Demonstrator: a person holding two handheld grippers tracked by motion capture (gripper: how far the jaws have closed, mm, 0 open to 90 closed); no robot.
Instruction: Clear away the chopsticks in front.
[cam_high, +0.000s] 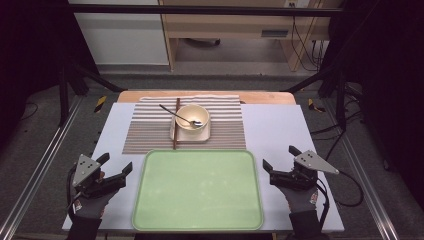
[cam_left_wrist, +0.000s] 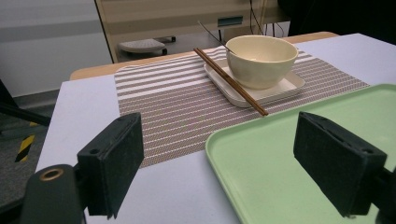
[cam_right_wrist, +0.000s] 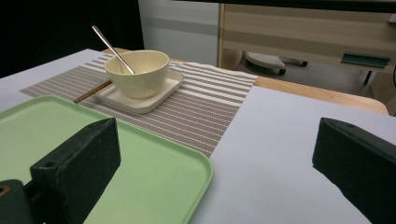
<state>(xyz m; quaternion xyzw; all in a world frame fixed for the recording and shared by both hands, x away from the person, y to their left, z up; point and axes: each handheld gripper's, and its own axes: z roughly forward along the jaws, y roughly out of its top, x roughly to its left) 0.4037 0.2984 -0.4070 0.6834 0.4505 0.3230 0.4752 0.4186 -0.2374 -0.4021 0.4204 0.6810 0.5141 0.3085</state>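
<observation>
A pale green tray (cam_high: 150, 200) (cam_left_wrist: 224, 154) (cam_right_wrist: 187, 186) lies empty at the table's near edge. Beyond it, on a striped placemat (cam_high: 145, 132) (cam_left_wrist: 168, 102) (cam_right_wrist: 210, 112), a cream bowl (cam_high: 192, 117) (cam_left_wrist: 261, 58) (cam_right_wrist: 137, 72) stands on a square cream plate (cam_high: 206, 134) (cam_left_wrist: 285, 88) (cam_right_wrist: 163, 91). A metal spoon (cam_high: 172, 113) (cam_right_wrist: 112, 46) leans in the bowl. Brown chopsticks (cam_high: 176, 125) (cam_left_wrist: 229, 80) (cam_right_wrist: 91, 92) rest along the plate's left side. My left gripper (cam_high: 118, 166) (cam_left_wrist: 233, 172) is open left of the tray. My right gripper (cam_high: 279, 159) (cam_right_wrist: 224, 182) is open right of it. Both hold nothing.
The grey-white table top (cam_high: 270, 130) has bare strips on both sides of the tray. A wooden board edge (cam_high: 260, 97) runs behind the placemat. Metal frame rails (cam_high: 40, 170) flank the table, and a wooden desk (cam_high: 240, 25) stands beyond.
</observation>
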